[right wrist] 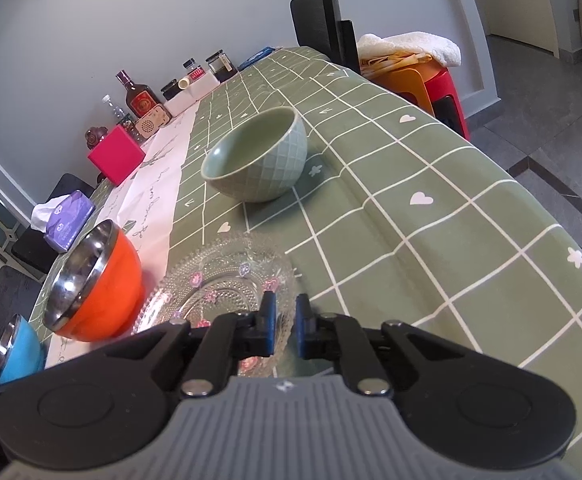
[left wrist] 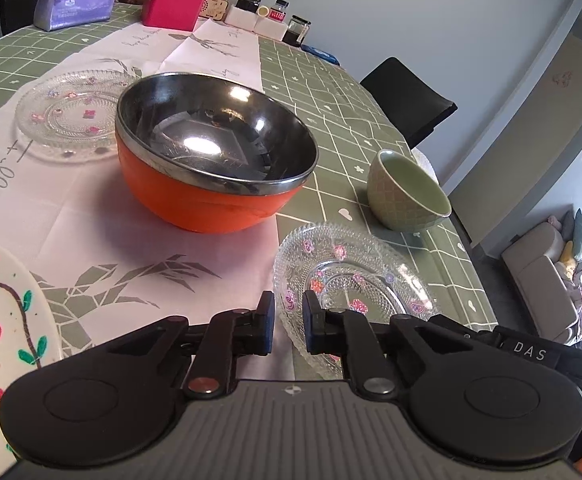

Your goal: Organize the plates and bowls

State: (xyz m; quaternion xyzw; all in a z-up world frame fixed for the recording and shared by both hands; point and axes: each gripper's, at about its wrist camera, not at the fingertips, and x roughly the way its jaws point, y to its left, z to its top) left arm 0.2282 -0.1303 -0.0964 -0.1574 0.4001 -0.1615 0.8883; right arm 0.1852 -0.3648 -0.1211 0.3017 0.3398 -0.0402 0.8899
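Grippers both nearly closed, empty: left gripper [left wrist: 289,312] and right gripper [right wrist: 285,314] above near glass plate [left wrist: 355,280], beside orange bowl [left wrist: 211,160].

An orange bowl [left wrist: 211,196] with a steel lining stood upright on the pale runner, a clear glass plate [left wrist: 67,116] with small flowers just behind it. A green ceramic bowl [right wrist: 257,160] with a diamond pattern stood upright on the green cloth, a second flowered glass plate [right wrist: 219,284] lay nearer, and a blue steel-lined bowl [right wrist: 17,350] stood beyond the orange one.
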